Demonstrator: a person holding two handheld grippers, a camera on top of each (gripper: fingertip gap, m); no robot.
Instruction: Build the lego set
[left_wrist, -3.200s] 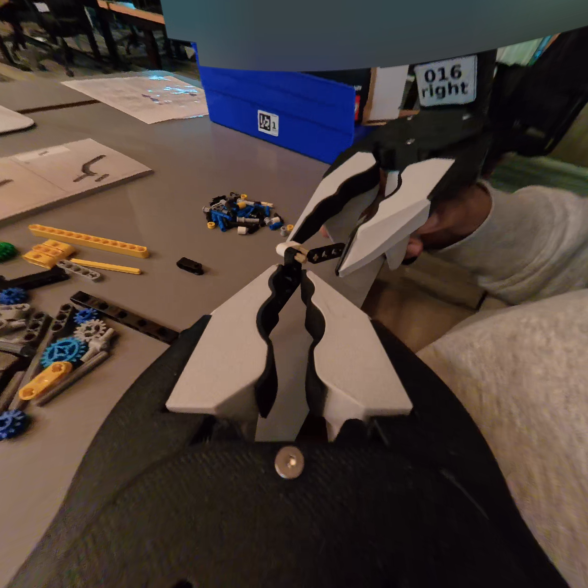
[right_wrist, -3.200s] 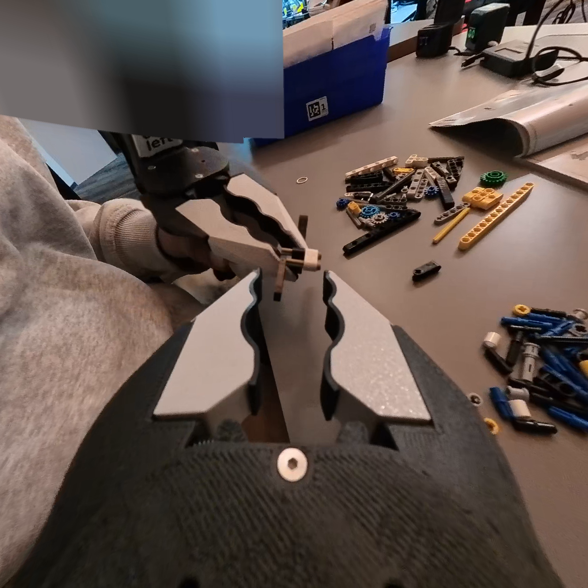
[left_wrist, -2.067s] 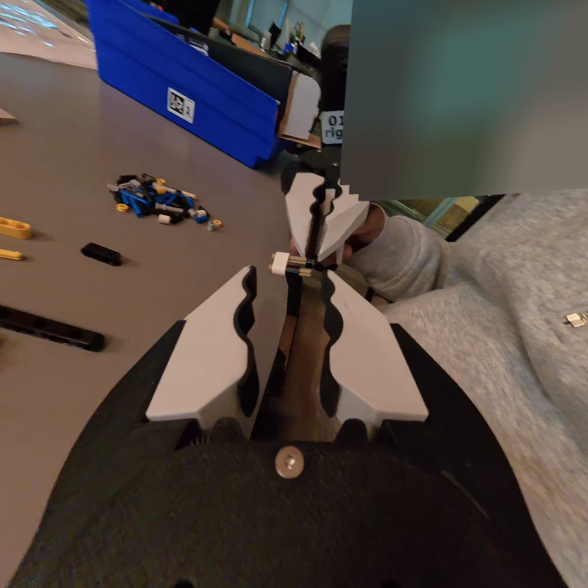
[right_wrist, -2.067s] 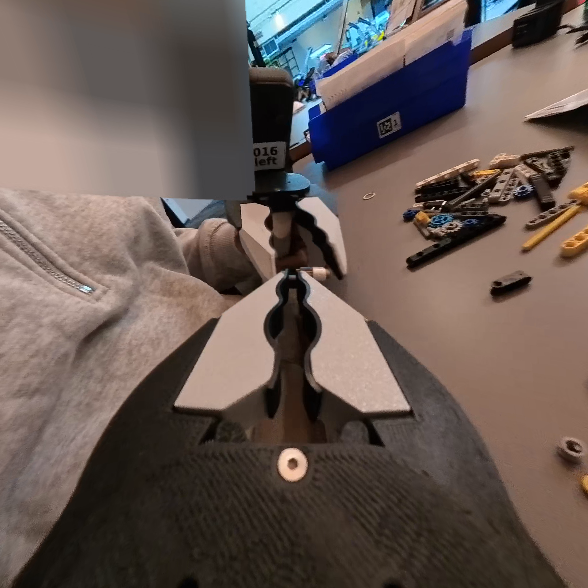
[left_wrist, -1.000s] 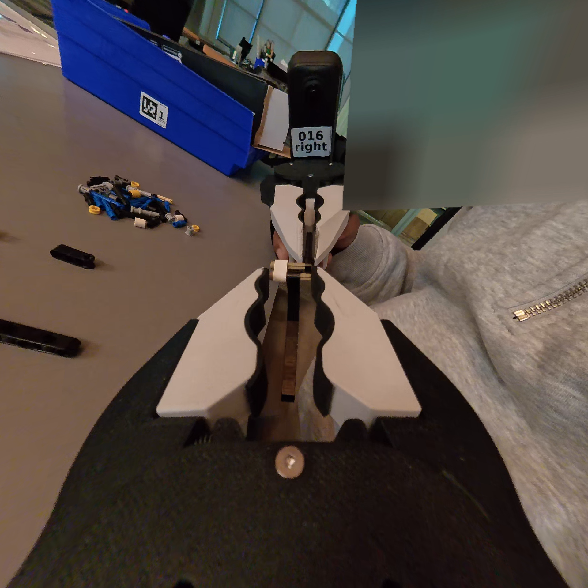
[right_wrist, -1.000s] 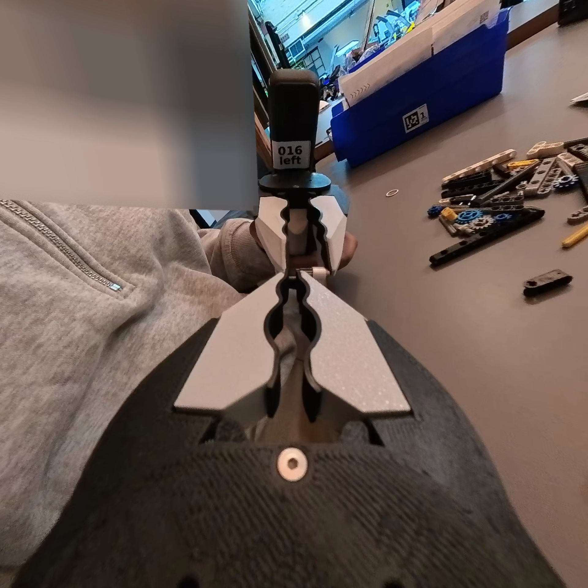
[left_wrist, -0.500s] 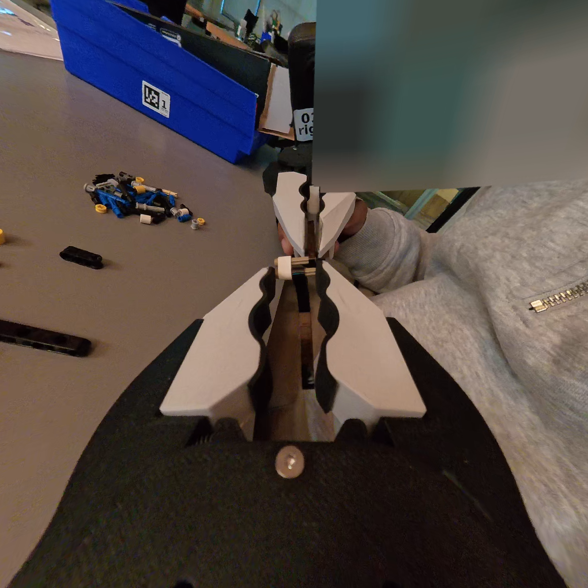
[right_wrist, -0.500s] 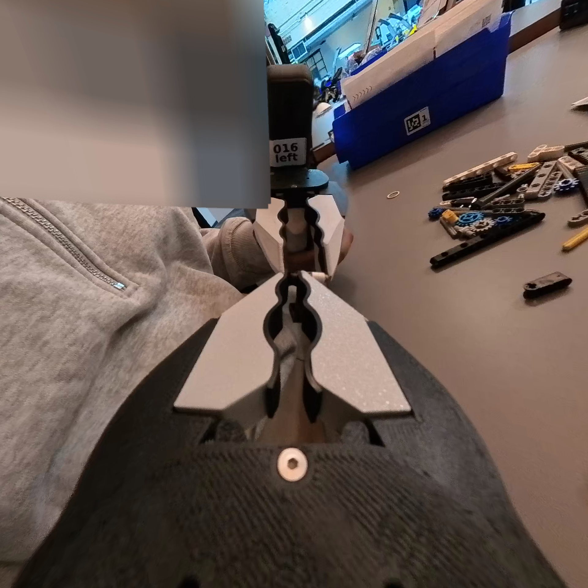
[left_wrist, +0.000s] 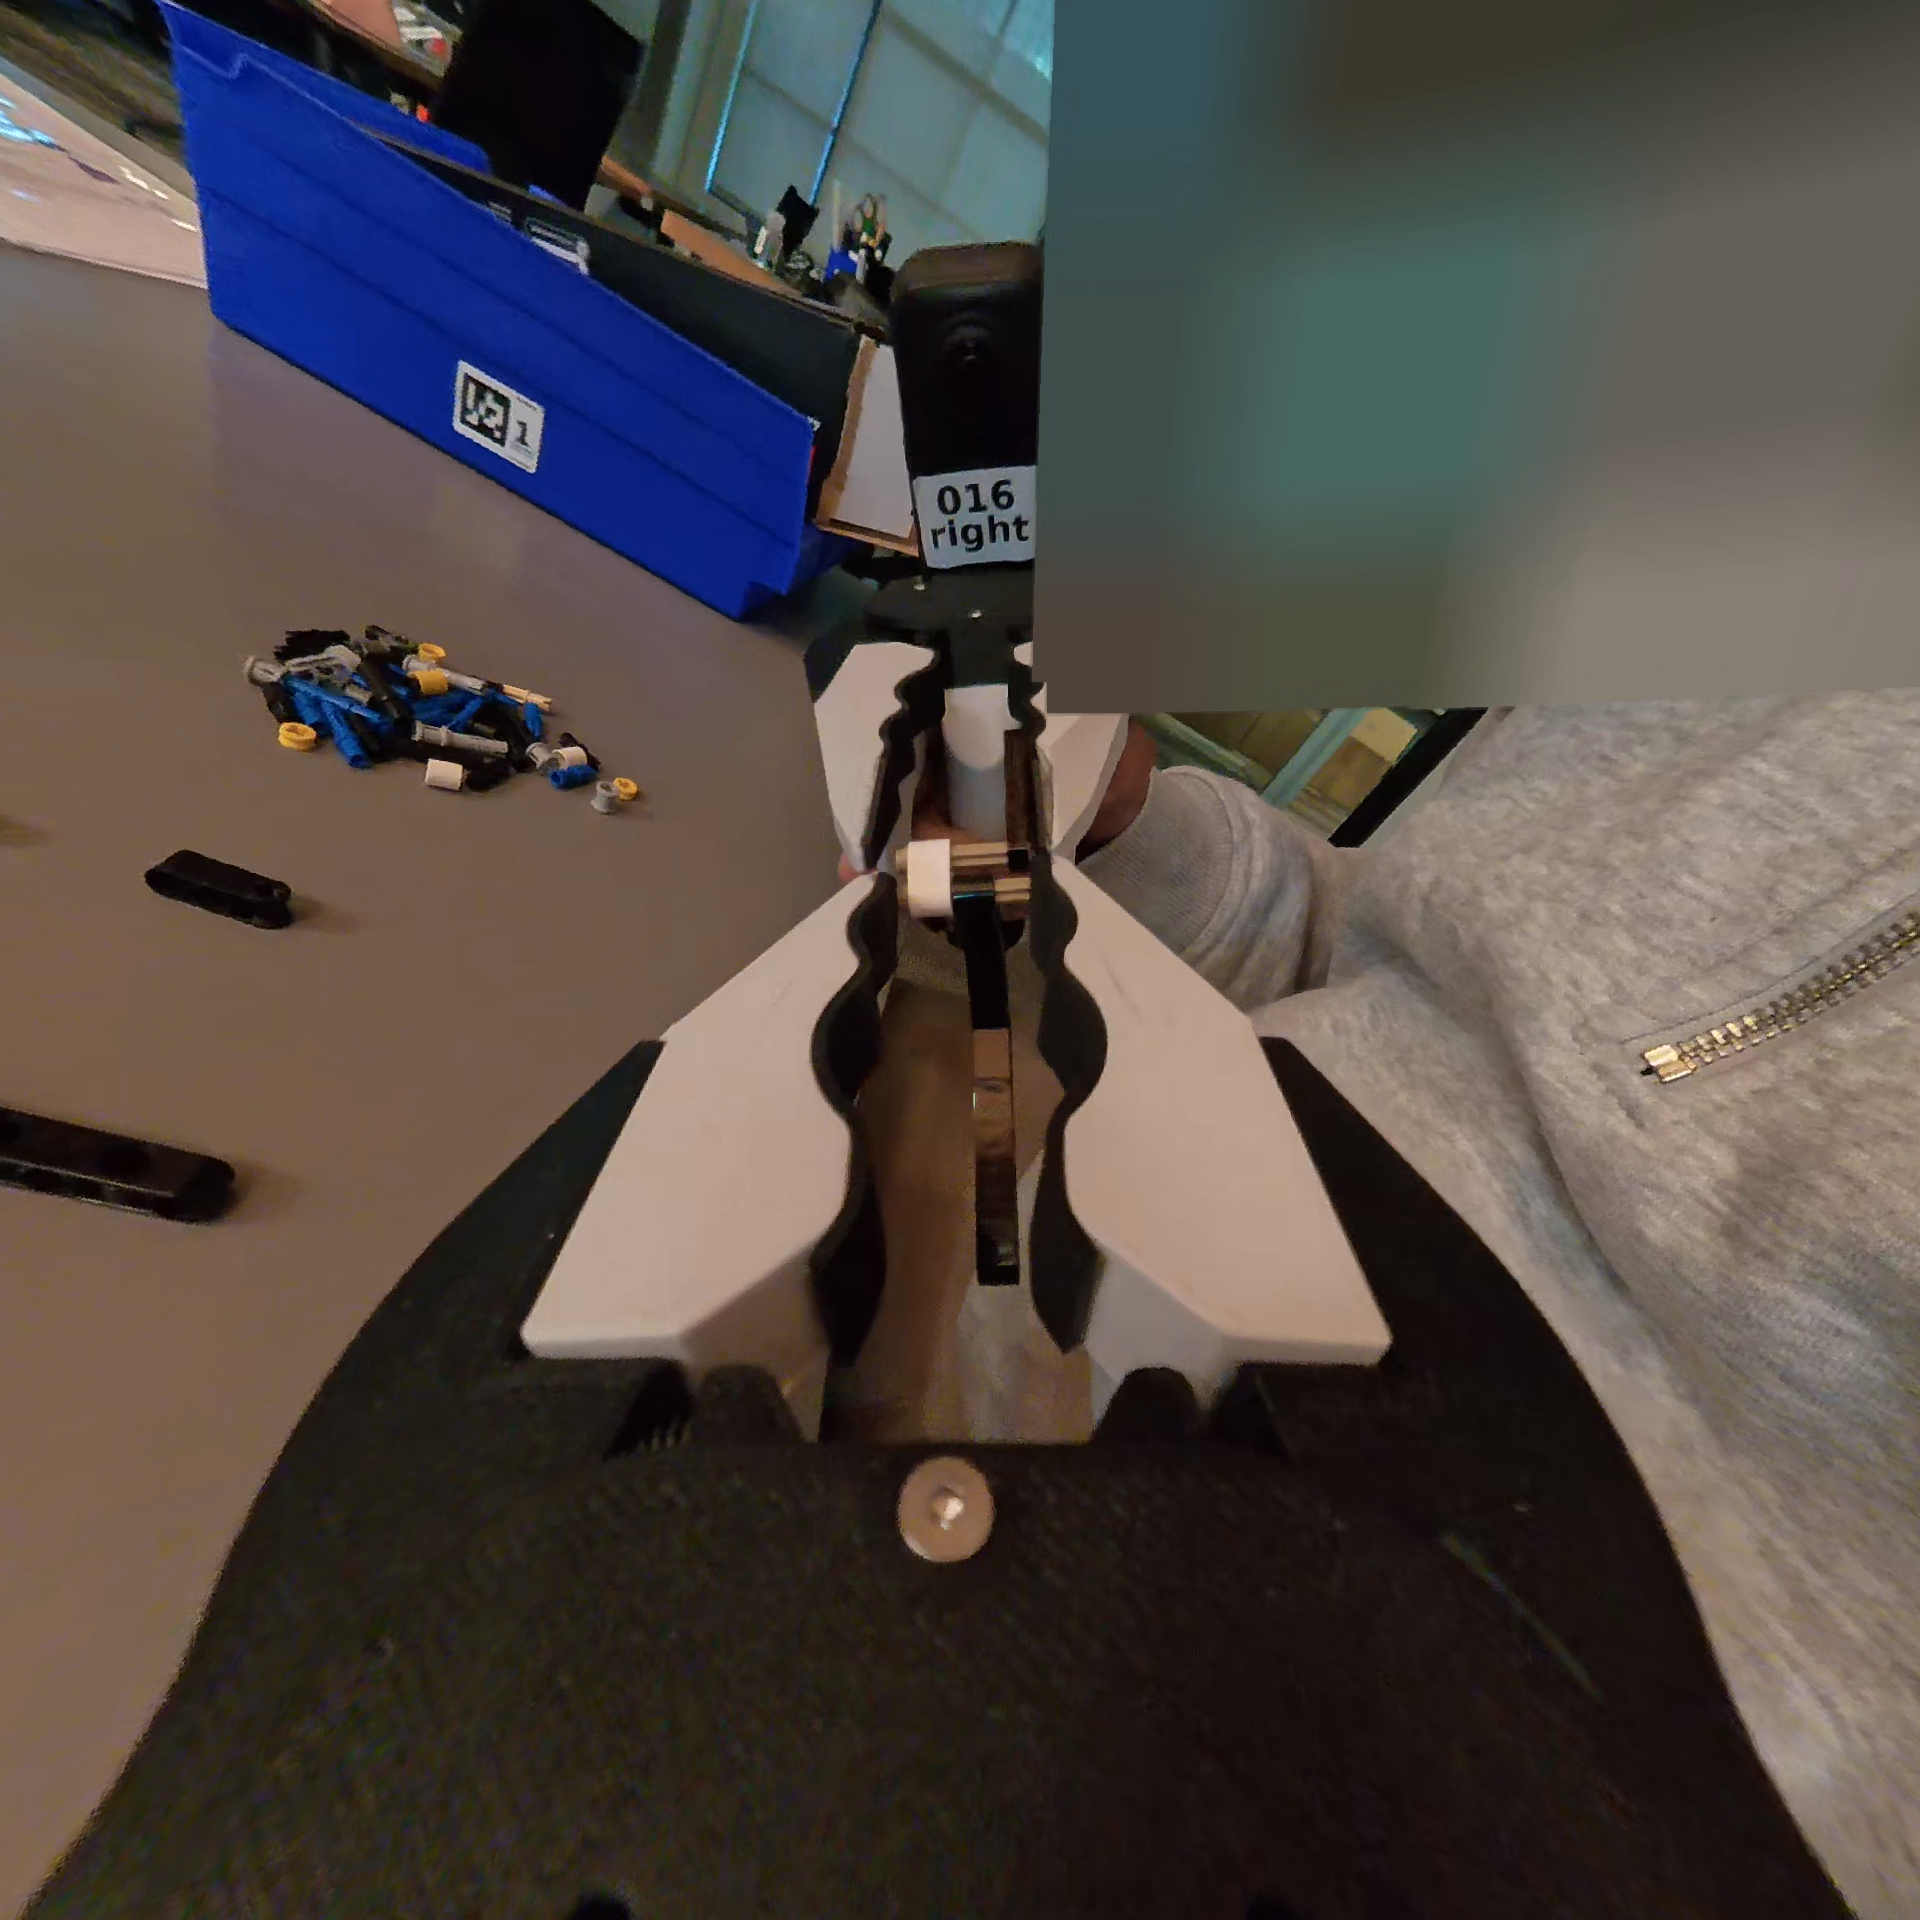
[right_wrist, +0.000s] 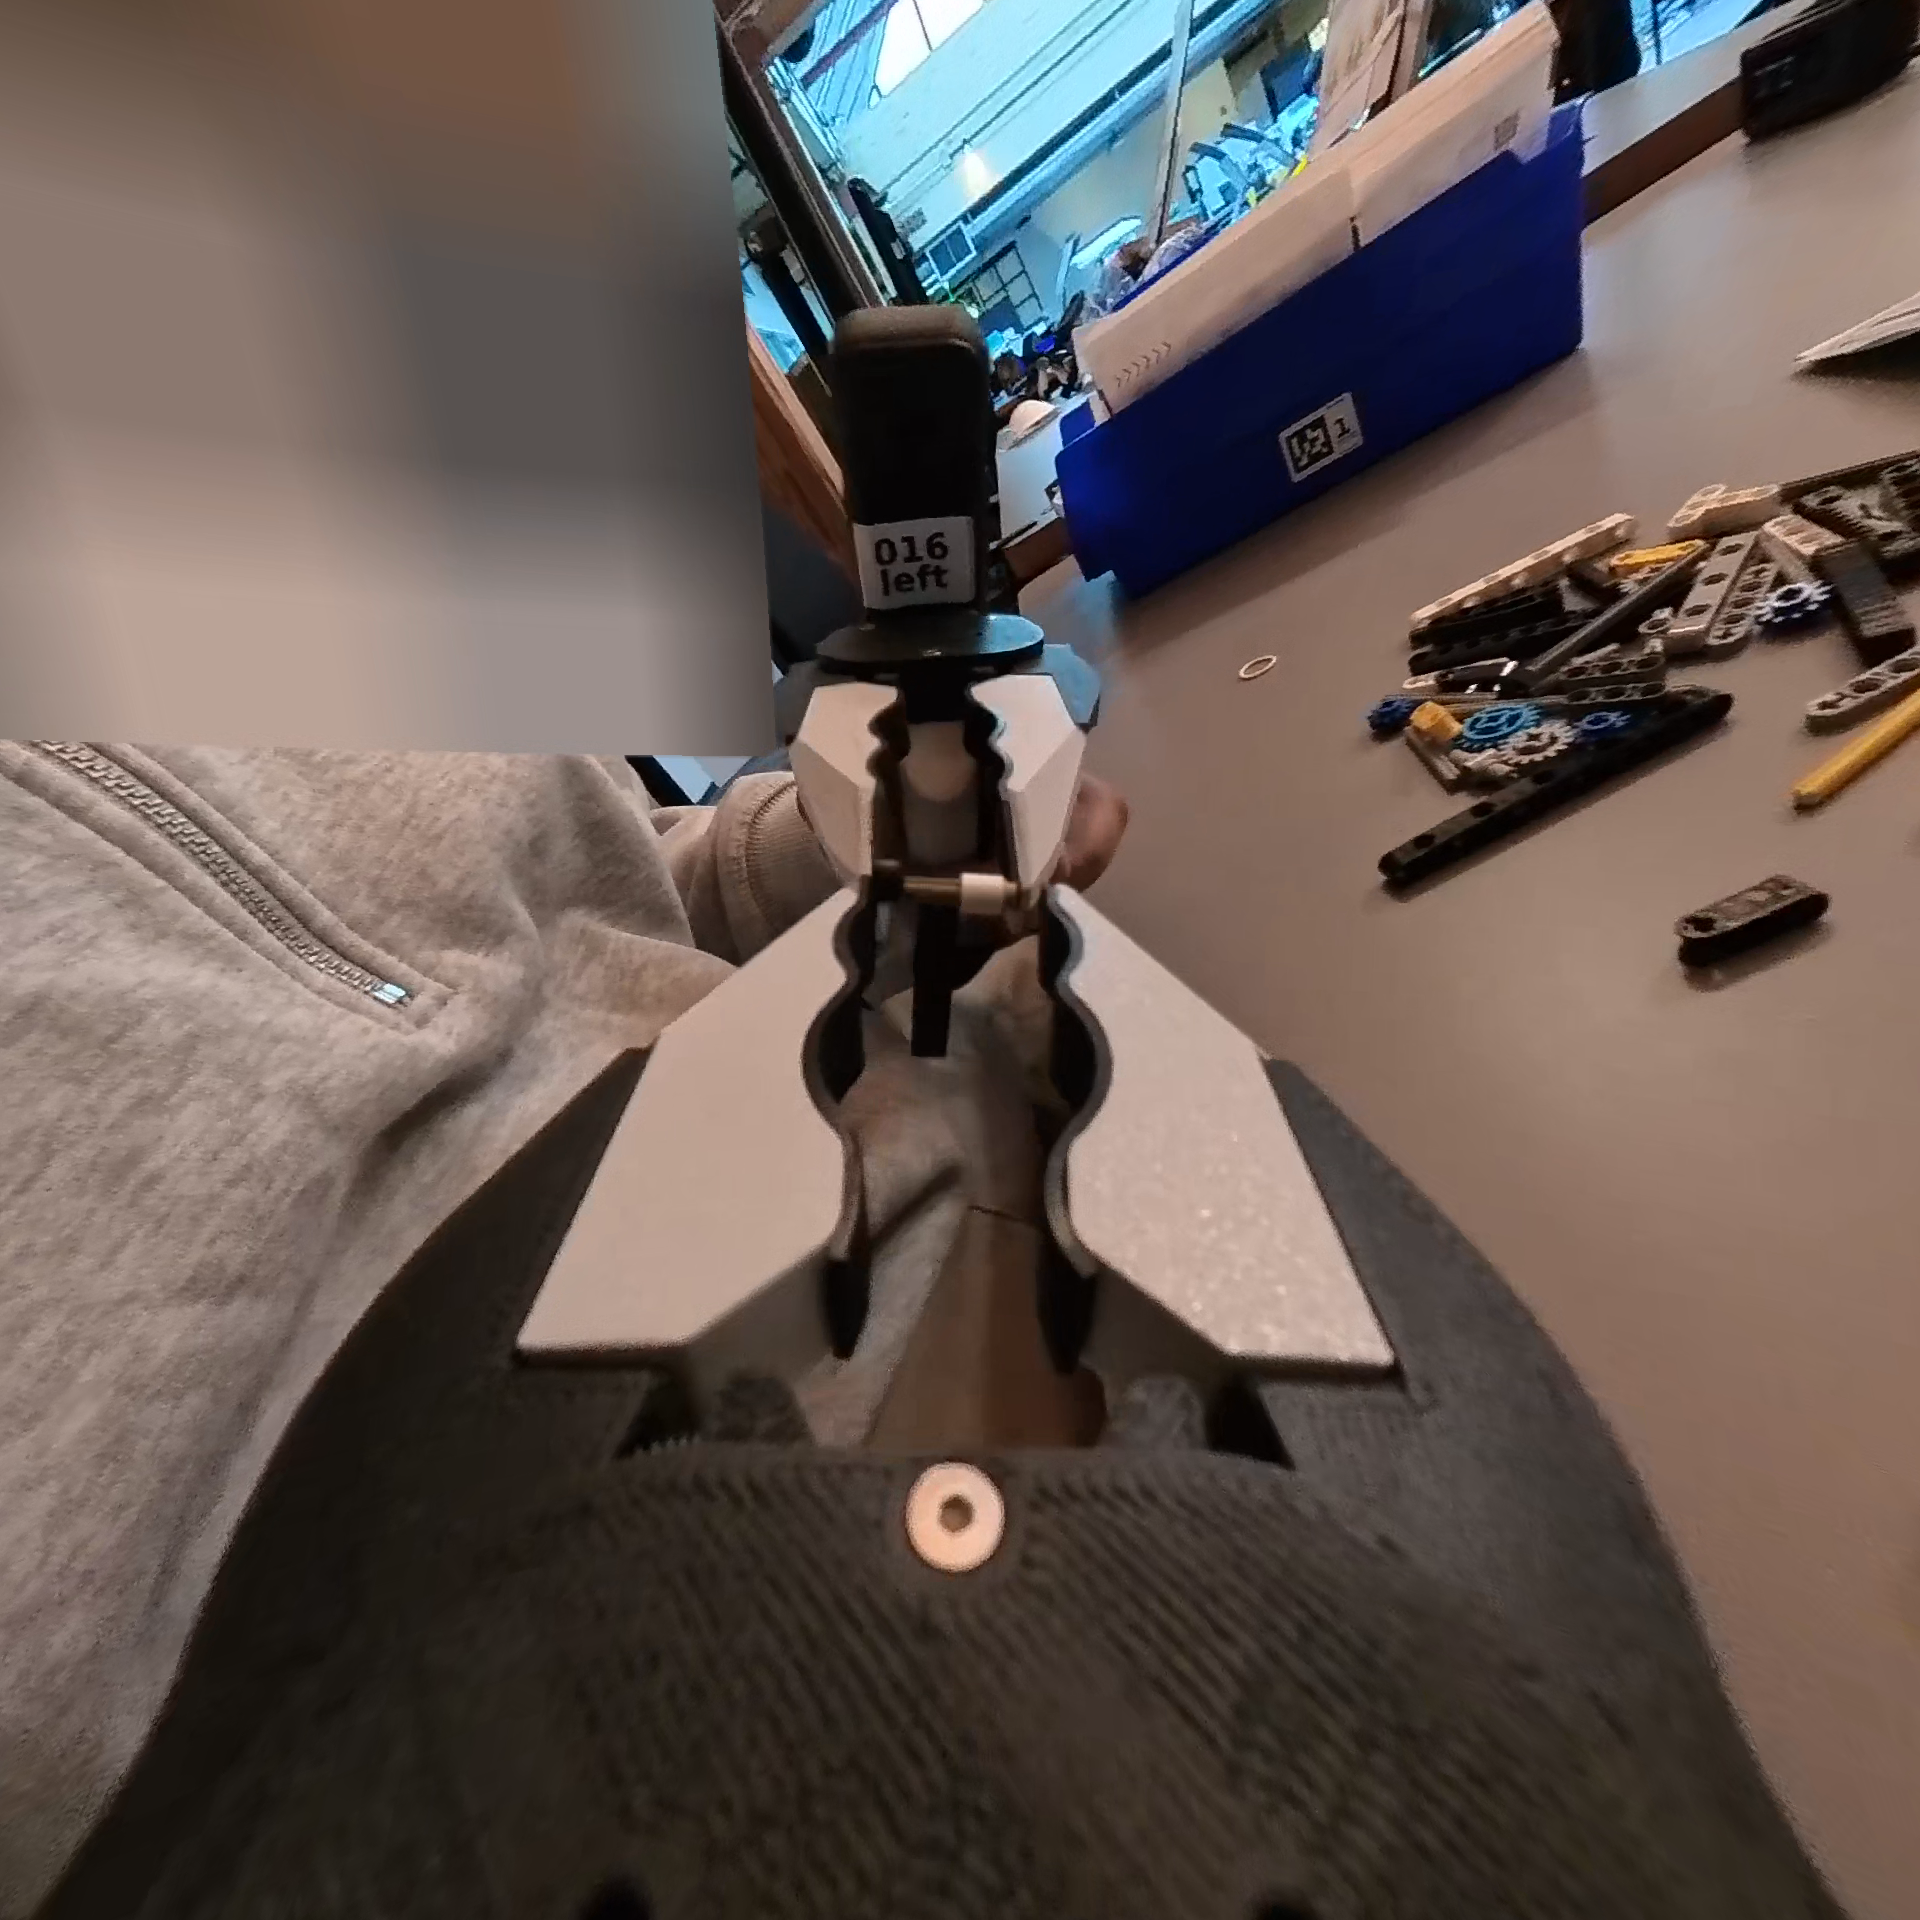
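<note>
the two grippers are held tip to tip above the person's lap, off the near edge of the table (left_wrist: 436, 1039). between them a small lego sub-assembly is seen: a black beam (left_wrist: 985, 997) hanging edge-on, crossed at its top by a tan pin (left_wrist: 987, 860) carrying a white bush (left_wrist: 925, 878).

the left gripper (left_wrist: 961, 904) is seen with its jaws somewhat apart around the beam; whether either finger bears on it cannot be told. in the right wrist view the right gripper (right_wrist: 951, 920) likewise shows a gap at the tips, with the pin and bush lying across that gap; contact cannot be confirmed (the piece is plainly supported by something, but which tool carries it is not resolved).

the step in hand is judged to be a hand-over or a seating of the pin. it is advised that one tool be closed firmly on the beam's flat faces before the other is released, and that any push be directed along the pin's axis only. a drop into the lap is the risk. the loose parts (left_wrist: 436, 717) and a short black link (left_wrist: 218, 888) lie unused on the table.
</note>
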